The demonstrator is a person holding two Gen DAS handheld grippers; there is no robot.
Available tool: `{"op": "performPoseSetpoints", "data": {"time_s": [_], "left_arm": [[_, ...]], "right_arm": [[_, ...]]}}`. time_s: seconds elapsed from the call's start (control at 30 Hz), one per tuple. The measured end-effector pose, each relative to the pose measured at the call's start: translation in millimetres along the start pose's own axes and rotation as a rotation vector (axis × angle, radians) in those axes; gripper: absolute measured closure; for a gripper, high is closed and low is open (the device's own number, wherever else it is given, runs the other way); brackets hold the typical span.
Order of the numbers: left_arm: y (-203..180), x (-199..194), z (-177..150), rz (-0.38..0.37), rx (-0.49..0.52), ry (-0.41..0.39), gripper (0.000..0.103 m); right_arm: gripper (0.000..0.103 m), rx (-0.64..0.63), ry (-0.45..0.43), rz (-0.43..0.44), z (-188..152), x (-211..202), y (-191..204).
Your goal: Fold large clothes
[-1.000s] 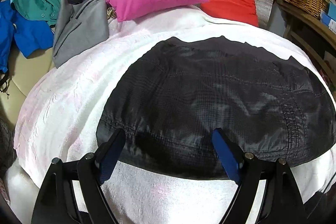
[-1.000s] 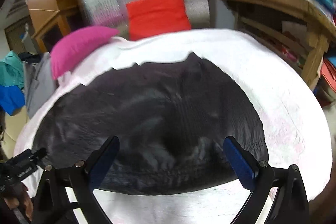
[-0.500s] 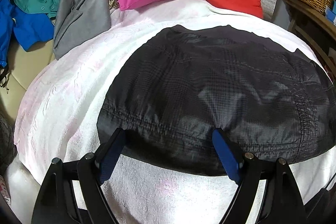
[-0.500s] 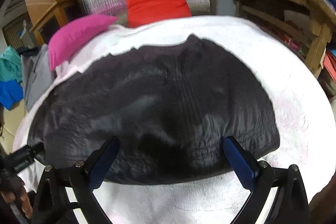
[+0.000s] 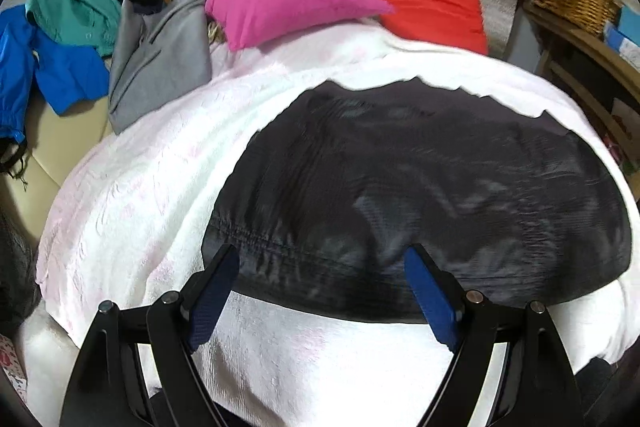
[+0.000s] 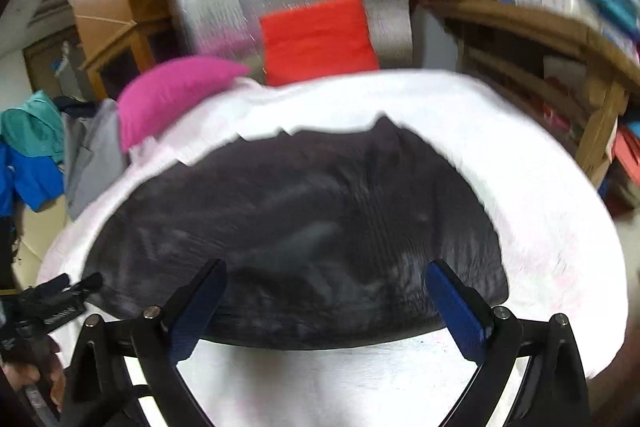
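Shiny black quilted nylon garment (image 5: 420,195) spread flat on white fleece blanket (image 5: 132,187), just beyond both sets of fingertips. Left gripper (image 5: 320,267) fingers wide apart, holding nothing. Right gripper (image 6: 326,279) fingers likewise wide, empty, near hem between them.

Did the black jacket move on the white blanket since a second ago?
No. The black jacket lies in the same spot on the white blanket, its far edge just as far from the pink pillow. Only the camera shifted.
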State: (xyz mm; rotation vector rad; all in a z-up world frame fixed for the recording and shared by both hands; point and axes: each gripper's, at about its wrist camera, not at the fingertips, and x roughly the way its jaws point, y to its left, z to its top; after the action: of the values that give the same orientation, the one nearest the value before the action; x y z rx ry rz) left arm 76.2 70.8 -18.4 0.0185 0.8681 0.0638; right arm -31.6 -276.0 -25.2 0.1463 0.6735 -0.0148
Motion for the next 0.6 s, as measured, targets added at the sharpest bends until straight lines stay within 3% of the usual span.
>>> {"op": "performPoseSetpoints", "data": {"time_s": [0.3,0.6], "left_arm": [[-13.5,-53.8,0.1,-0.034,0.014,-0.081,0.017],[-12.1,-60.1,-5.0,-0.028,-0.010,-0.060,0.016]], "right_arm": [[0.001,-0.077,-0.112,0.019,-15.6,-64.8,33.1],[0.001,-0.071,-0.087,0.026,-27.7,-75.8,31.0]]}}
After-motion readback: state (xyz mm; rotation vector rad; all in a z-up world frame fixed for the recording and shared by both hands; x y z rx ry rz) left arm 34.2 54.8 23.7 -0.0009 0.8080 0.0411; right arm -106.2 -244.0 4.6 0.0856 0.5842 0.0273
